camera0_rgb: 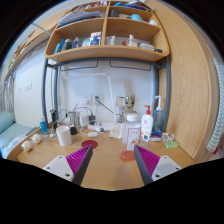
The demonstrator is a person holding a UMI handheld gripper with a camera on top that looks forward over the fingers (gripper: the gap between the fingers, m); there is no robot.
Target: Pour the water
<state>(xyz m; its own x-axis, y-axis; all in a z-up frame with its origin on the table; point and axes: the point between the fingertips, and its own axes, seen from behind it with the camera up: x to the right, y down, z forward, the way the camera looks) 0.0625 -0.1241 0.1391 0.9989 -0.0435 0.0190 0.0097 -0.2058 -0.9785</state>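
Note:
My gripper (112, 150) is open and empty above the near part of a wooden desk (108, 170). Its magenta pads (76, 162) stand wide apart. A white cup (63, 136) stands beyond the left finger. A clear plastic cup (131, 136) stands just beyond the right finger. A small red item (127, 155) lies on the desk next to the right fingertip. A red round disc (89, 145) lies at the left fingertip. Nothing is between the fingers.
A white pump bottle with a red top (147, 122) stands at the right back. A green item (170, 144) lies at the right. Small bottles and clutter (85, 118) line the wall. Shelves (105, 48) with boxes hang above the desk.

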